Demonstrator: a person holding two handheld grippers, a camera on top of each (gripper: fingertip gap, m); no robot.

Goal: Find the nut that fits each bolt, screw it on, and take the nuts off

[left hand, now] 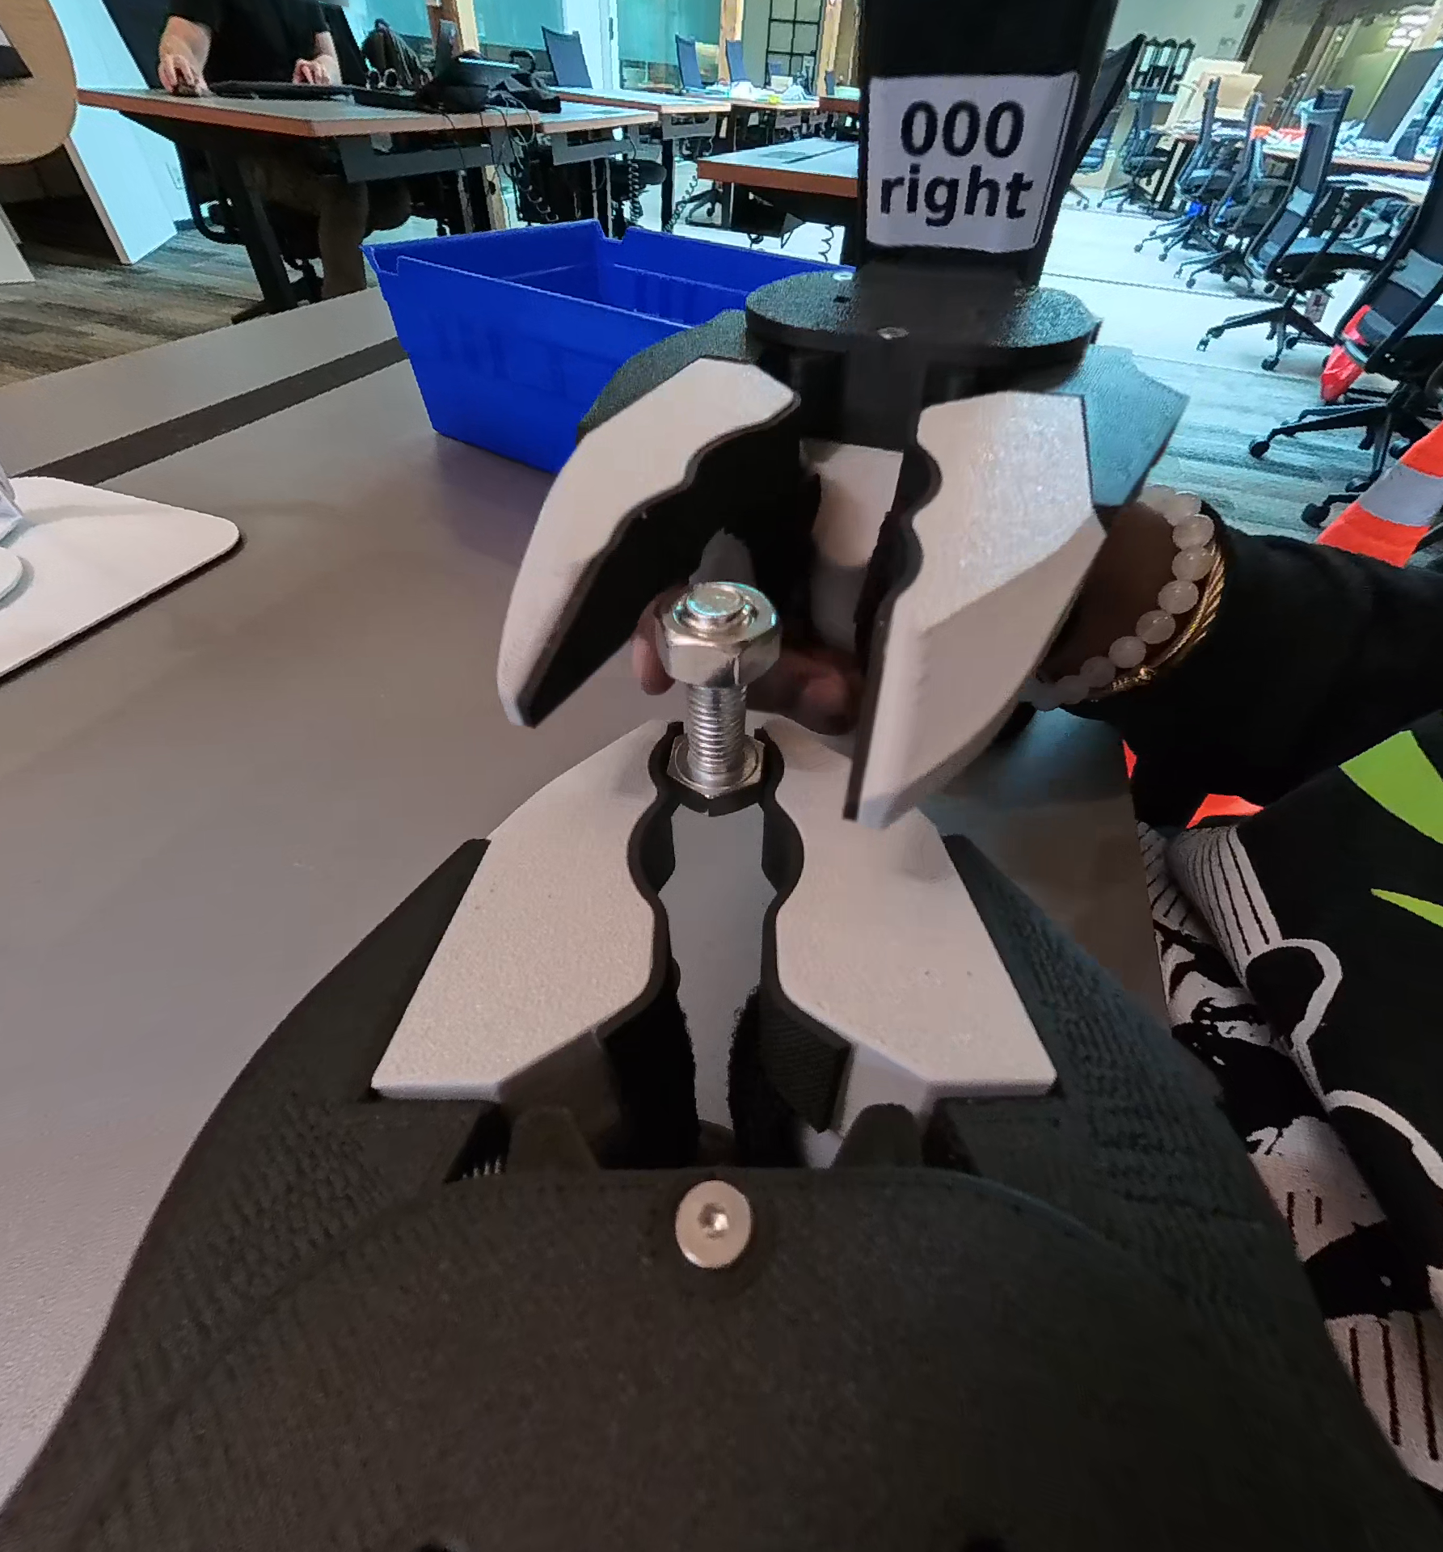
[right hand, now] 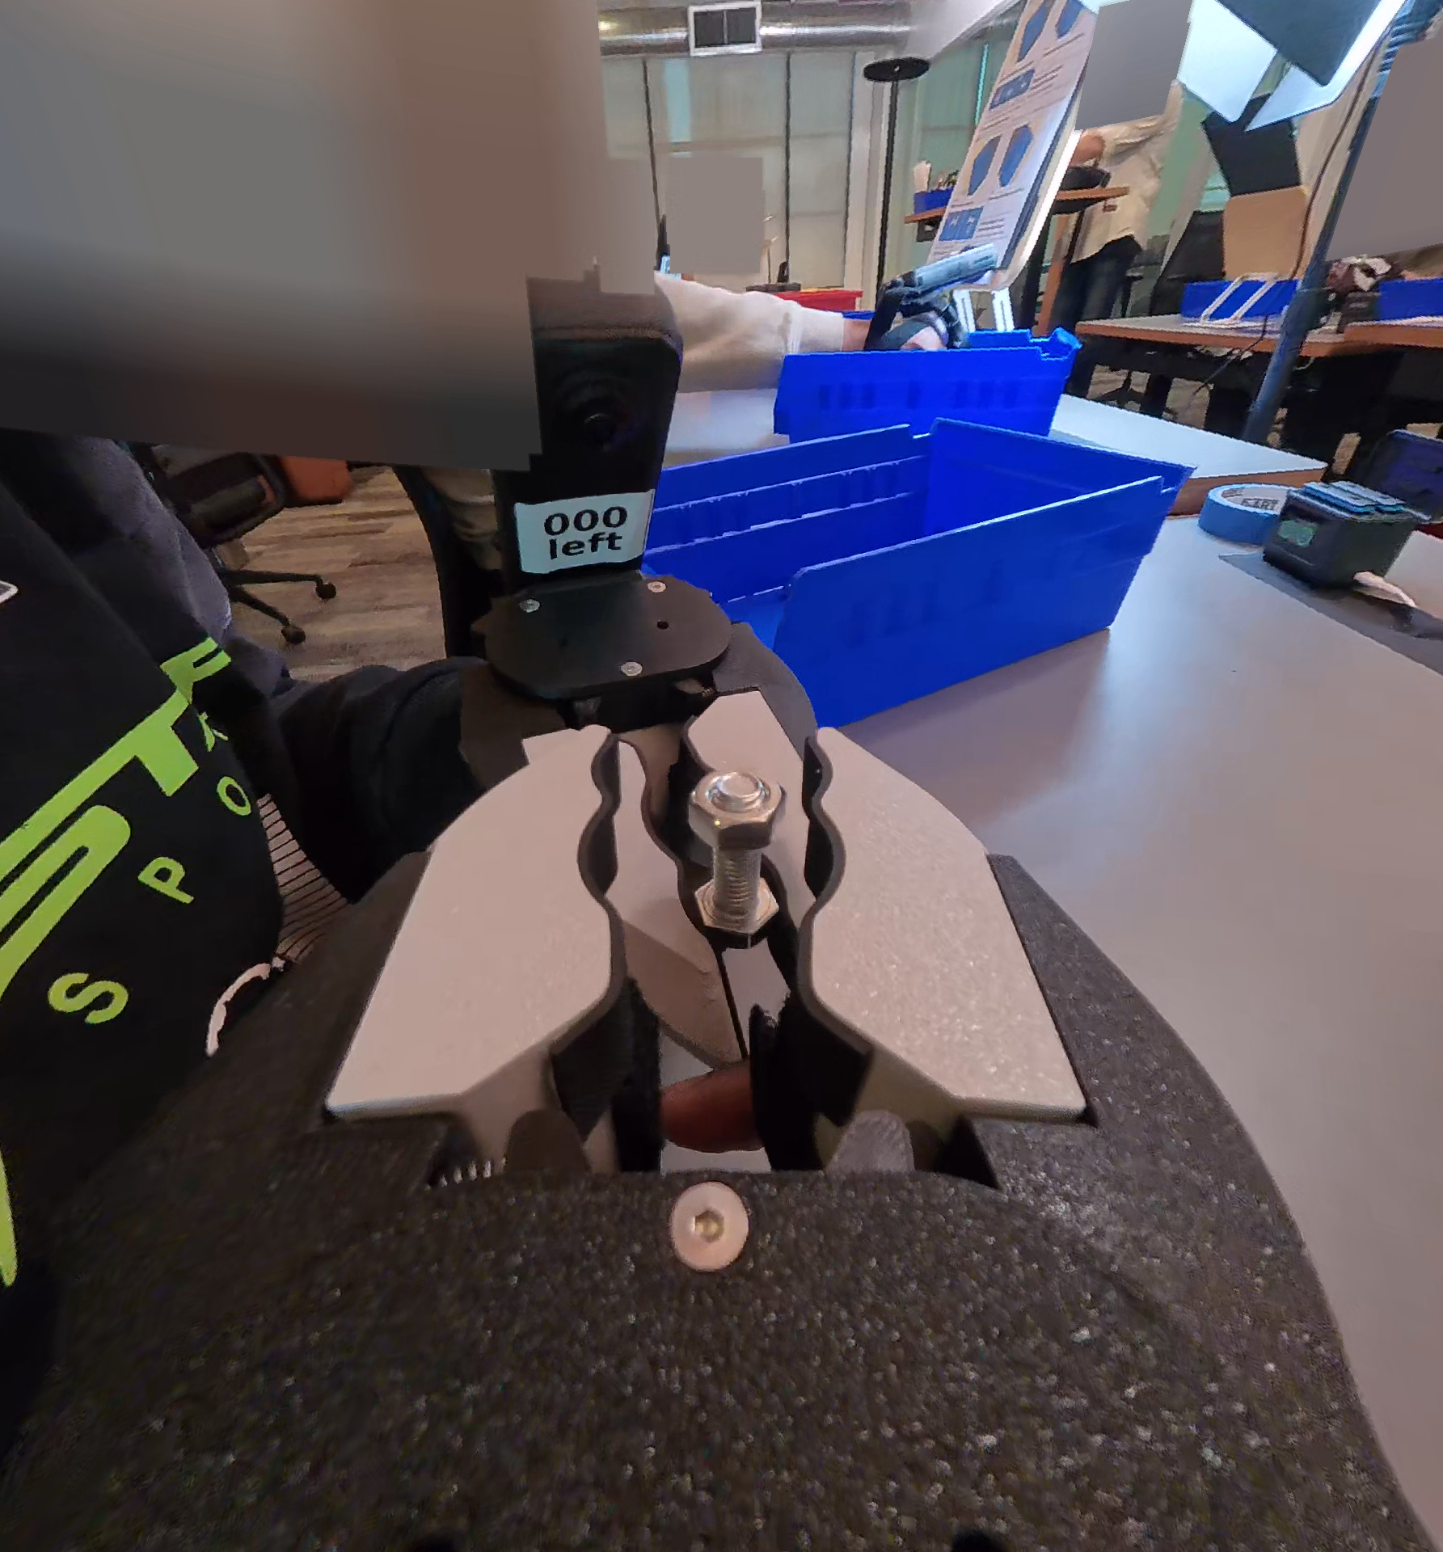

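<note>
Left wrist view: left gripper (left hand: 716, 777) clamped on the hexagonal head of an upright bolt (left hand: 716, 729), threaded shank pointing up, held above a grey table (left hand: 281, 672). Nut (left hand: 718, 642) seated at the very top of the shank, bolt tip showing through its bore; several threads bare between nut and head. Right gripper (left hand: 692, 756) lowered from above, fingers spread wide to either side of the nut and touching neither it nor the bolt. Right wrist view: same bolt (right hand: 734, 882) and nut (right hand: 739, 810) centred between the parted fingers of the right gripper (right hand: 705, 915), left gripper (right hand: 730, 911) closed beneath on the bolt head. Blue bin (right hand: 953, 588) behind on the table, nothing visible in the part of its interior that shows. Judged stage: nut matched and engaged by only a few threads, so either early in screwing on or nearly off; direction not determinable. Likely remaining: regrasp of the nut by the right gripper and further turning. No other bolts or nuts in sight, so share of the whole task completed not assessable.
</note>
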